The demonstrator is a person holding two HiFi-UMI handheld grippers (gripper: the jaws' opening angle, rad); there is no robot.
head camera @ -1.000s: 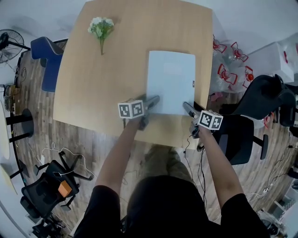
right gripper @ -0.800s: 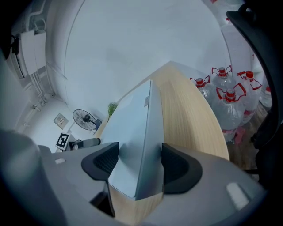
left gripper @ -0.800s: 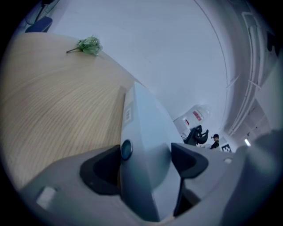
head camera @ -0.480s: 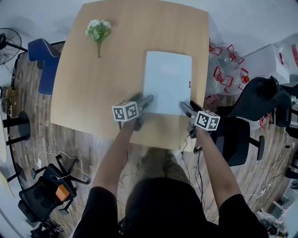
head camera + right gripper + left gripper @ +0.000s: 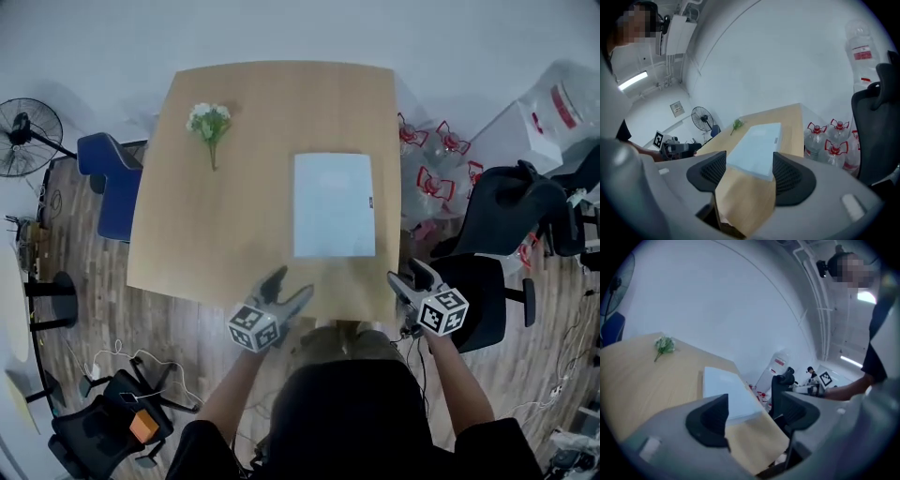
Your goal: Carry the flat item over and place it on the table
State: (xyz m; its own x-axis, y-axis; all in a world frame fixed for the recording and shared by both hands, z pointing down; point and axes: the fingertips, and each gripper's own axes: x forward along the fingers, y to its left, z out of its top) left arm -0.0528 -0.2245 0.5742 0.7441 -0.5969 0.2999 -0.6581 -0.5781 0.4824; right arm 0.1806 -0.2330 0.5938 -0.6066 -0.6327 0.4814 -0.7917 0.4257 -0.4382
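The flat white item [image 5: 333, 204] lies on the light wooden table [image 5: 234, 216], near its right side, with nothing touching it. My left gripper [image 5: 289, 286] hovers at the table's near edge, below and left of the item. Level with it, my right gripper [image 5: 406, 274] hangs off the near right corner. Both sets of jaws stand apart and are closing a little, with nothing between them. The left gripper view shows the item [image 5: 726, 390] beyond the left gripper [image 5: 752, 416]. In the right gripper view the item [image 5: 757, 145] lies ahead of the right gripper [image 5: 747, 176].
A small bunch of white flowers [image 5: 208, 122] lies at the table's far left. Water bottles [image 5: 427, 164] and a black office chair [image 5: 497, 211] stand to the right. A blue chair [image 5: 108, 178] and a fan [image 5: 23, 136] are on the left.
Both grippers have drawn back from the item's near corners to the table's near edge. The item stays flat on the table. The head view has pulled back.
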